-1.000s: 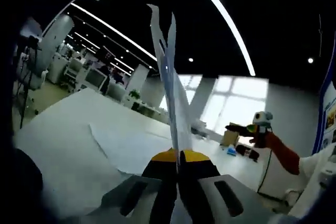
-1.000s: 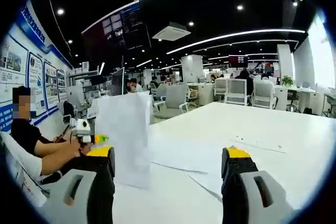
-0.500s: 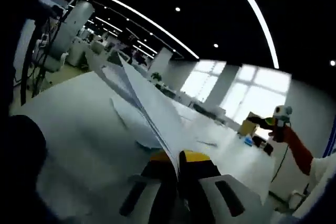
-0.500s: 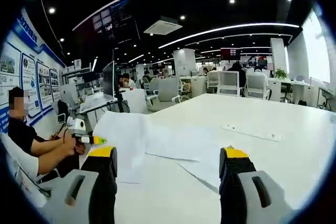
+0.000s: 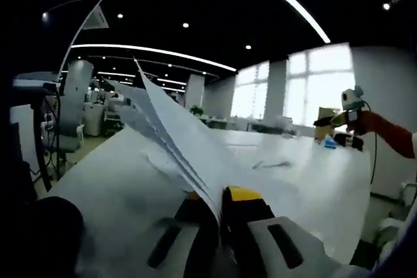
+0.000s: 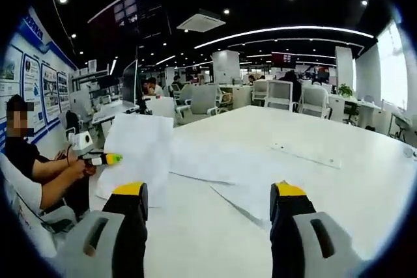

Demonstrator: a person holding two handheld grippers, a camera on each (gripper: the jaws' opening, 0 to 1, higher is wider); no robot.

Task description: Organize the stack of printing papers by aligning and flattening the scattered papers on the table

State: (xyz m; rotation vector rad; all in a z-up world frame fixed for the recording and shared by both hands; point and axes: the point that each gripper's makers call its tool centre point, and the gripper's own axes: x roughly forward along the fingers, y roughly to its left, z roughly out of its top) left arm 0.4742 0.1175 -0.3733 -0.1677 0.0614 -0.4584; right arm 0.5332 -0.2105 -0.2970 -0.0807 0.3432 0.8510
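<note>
Left claw [image 5: 218,203] is clamped on a sheaf of printing paper [image 5: 172,131], which fans up and away toward 11 o'clock, edge-on in the left gripper view. Right claw [image 6: 207,193] hangs wide open, nothing in it. Loose sheets [image 6: 225,170] lie flat on the white tabletop [image 6: 326,187] just ahead at 12 o'clock, so the right claw looks nearer. One sheet [image 6: 137,154] at 10 o'clock is probably the lifted sheaf, hard to say.

White paper stack [image 5: 171,136] lifted at a slant, loose sheets [image 6: 215,168] flat on table
</note>
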